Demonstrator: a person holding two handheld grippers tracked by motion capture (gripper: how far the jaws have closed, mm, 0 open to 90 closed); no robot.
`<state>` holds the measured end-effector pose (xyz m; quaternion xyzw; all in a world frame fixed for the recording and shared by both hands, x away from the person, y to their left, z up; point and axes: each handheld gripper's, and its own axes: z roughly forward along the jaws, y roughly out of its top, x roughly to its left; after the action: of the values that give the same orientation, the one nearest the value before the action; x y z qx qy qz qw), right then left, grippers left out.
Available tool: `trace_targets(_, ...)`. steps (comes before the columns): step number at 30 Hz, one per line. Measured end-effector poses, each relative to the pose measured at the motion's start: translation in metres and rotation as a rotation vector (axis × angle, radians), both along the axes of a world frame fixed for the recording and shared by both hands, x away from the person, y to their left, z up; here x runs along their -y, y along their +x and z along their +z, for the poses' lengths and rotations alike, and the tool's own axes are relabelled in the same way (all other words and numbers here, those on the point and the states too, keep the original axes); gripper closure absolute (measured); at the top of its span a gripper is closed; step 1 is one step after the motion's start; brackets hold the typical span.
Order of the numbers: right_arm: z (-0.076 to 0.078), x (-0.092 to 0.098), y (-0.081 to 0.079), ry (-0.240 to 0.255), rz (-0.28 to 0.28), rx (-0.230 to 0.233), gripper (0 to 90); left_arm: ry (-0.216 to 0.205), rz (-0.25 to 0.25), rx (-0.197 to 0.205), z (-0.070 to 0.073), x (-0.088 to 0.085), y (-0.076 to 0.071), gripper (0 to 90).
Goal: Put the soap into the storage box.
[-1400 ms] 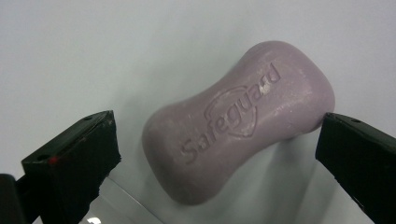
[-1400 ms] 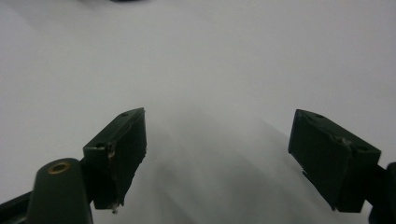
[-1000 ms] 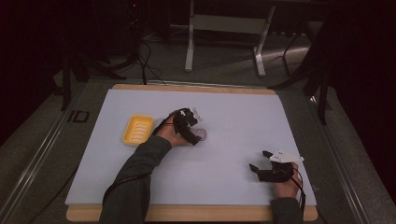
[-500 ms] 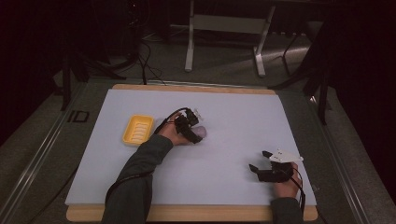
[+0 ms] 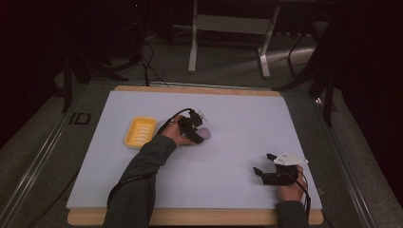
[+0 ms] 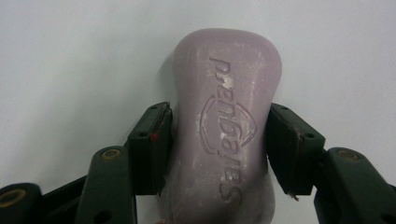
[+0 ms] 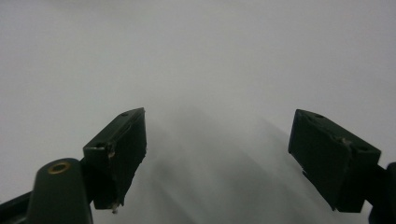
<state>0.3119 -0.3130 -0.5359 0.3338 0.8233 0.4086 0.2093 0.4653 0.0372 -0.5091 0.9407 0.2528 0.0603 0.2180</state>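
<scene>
Left gripper (image 6: 219,140): jaws clamp the waist of a lilac soap bar (image 6: 224,135), its long axis running straight out between them, resting on the white counter (image 5: 237,118). The bar is smooth, rounded, embossed (lettering worn). A yellow ribbed soap dish (image 5: 140,132) lies near, to the left. Right gripper (image 5: 266,164) idles well apart, jaws spread, empty.

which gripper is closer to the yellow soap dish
Left. The left gripper, shut on the purple soap bar, sits just right of the yellow soap dish; the right gripper is far off.
</scene>
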Motion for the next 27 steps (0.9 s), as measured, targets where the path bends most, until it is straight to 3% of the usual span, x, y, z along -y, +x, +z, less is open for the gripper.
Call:
trace_targets(21, 0.000, -0.001, 0.001, -0.010, 0.005, -0.006, 18.9, 0.044, 0.020, -0.054, 0.003, 0.009, 0.009, 44.1)
trace_targets(27, 0.000, -0.001, 0.001, -0.012, 0.005, -0.008, 18.9, 0.101, 0.033, -0.071, 0.006, 0.017, 0.011, 47.4)
